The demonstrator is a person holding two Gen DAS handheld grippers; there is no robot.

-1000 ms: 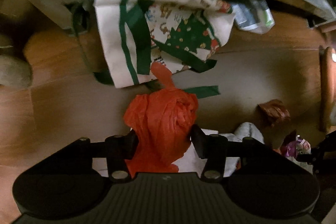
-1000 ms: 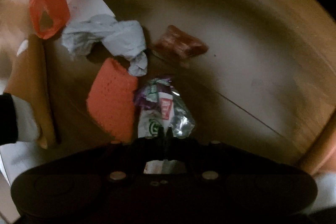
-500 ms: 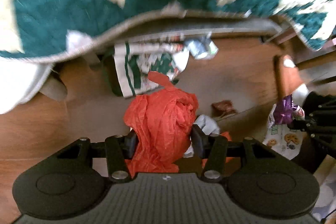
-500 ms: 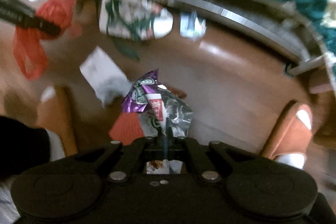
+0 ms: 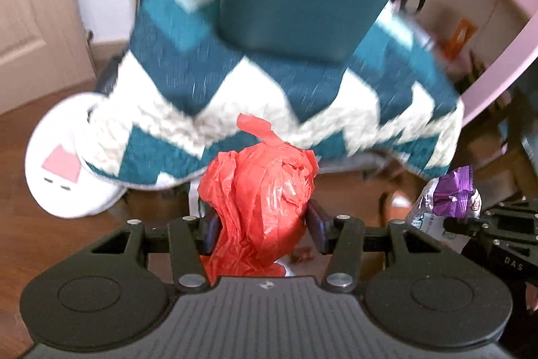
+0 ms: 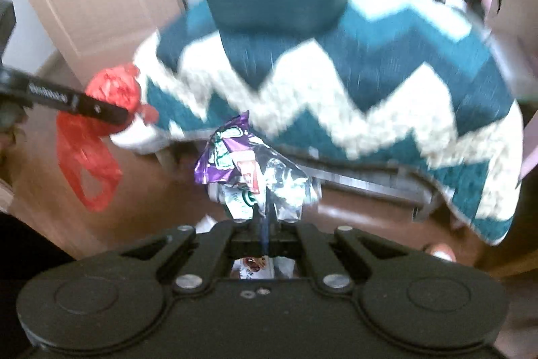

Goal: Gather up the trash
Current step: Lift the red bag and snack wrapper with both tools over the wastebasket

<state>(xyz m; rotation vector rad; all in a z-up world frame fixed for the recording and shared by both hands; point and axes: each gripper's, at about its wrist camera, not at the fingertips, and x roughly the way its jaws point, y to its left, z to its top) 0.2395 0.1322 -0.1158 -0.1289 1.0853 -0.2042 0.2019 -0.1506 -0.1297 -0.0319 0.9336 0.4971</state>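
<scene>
Red crumpled plastic bag (image 5: 260,204) clamped, left jaws | purple-silver foil wrapper (image 6: 250,172) clamped, right jaws

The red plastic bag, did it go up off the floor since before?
Yes. The red plastic bag, clamped in the left gripper, went up: a second ago the wooden floor lay right behind it, now the zigzag blanket on the chair does.

Red bag (image 5: 259,204), teal-white zigzag blanket (image 5: 269,103) — purple wrapper (image 6: 232,157)
</scene>
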